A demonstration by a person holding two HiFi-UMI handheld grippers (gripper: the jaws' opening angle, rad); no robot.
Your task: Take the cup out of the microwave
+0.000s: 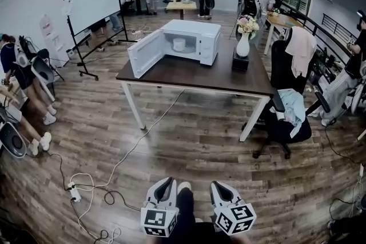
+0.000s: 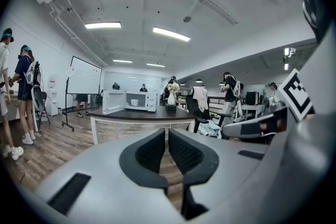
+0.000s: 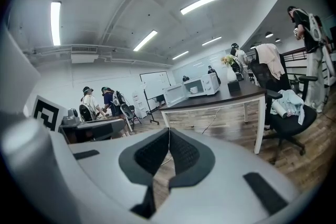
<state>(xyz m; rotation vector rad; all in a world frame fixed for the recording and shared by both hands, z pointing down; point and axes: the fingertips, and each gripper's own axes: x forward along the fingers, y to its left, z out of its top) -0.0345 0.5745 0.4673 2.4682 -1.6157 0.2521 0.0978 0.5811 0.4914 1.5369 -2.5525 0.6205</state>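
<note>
A white microwave (image 1: 194,40) stands on a dark-topped table (image 1: 189,74) across the room, its door (image 1: 146,53) swung open to the left. Inside sits a white cup (image 1: 179,44). The same microwave (image 2: 134,100) appears small and distant in the left gripper view, and the microwave (image 3: 197,85) with the cup (image 3: 193,90) in the right gripper view. My left gripper (image 1: 167,182) and right gripper (image 1: 217,186) hang low at the bottom of the head view, far from the table, both shut with nothing between the jaws.
A vase of flowers (image 1: 245,36) stands on a dark box at the table's right end. An office chair (image 1: 289,106) draped with clothes sits right of the table. A whiteboard (image 1: 91,3) stands at back left. Cables and a power strip (image 1: 75,194) lie on the wood floor. People stand around the room's edges.
</note>
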